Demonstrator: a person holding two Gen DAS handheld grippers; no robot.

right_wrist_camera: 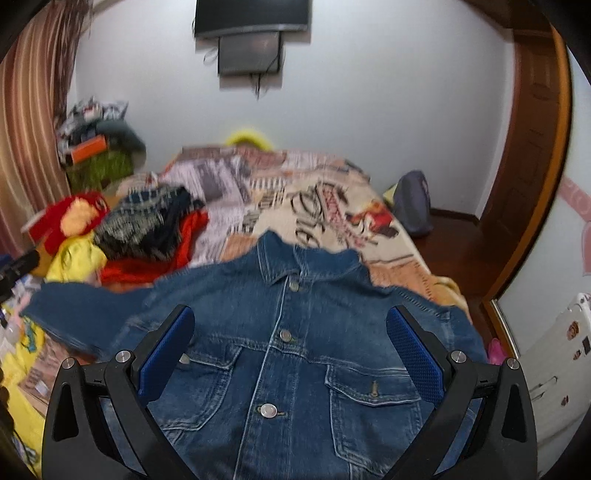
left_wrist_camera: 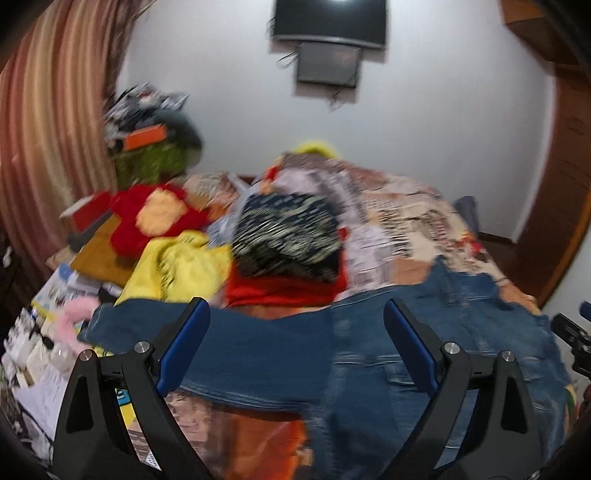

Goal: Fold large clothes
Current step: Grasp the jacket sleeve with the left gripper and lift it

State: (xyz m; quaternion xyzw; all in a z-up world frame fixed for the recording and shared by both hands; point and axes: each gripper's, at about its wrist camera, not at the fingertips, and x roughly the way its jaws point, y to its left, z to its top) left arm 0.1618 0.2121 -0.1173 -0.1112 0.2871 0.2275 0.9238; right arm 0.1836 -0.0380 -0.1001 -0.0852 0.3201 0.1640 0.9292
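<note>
The bed (right_wrist_camera: 332,206) under its printed cover is filling the room to the white wall. My denim jacket (right_wrist_camera: 280,354) is lying face-up, collar at twelve o'clock, clothes pile (right_wrist_camera: 147,229) at ten. My left tongs (left_wrist_camera: 297,347) and right tongs (right_wrist_camera: 290,350) are hovering wide, empty.

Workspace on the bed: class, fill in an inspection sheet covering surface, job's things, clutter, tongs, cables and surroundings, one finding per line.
Surface: bed under a printed cover, partly bare on its far side.
Job's things: denim jacket lying front up, buttoned, collar away from the cameras, one sleeve stretched out sideways.
Clutter: patterned dark garment on a red cloth; yellow garment; red and yellow plush; papers at the bed's edge.
Tongs: left tongs open over the sleeve; right tongs open over the chest; neither holds cloth.
Cables: thin wires dangling below the wall screen.
Surroundings: striped curtain, wooden door frame, white wall.
</note>
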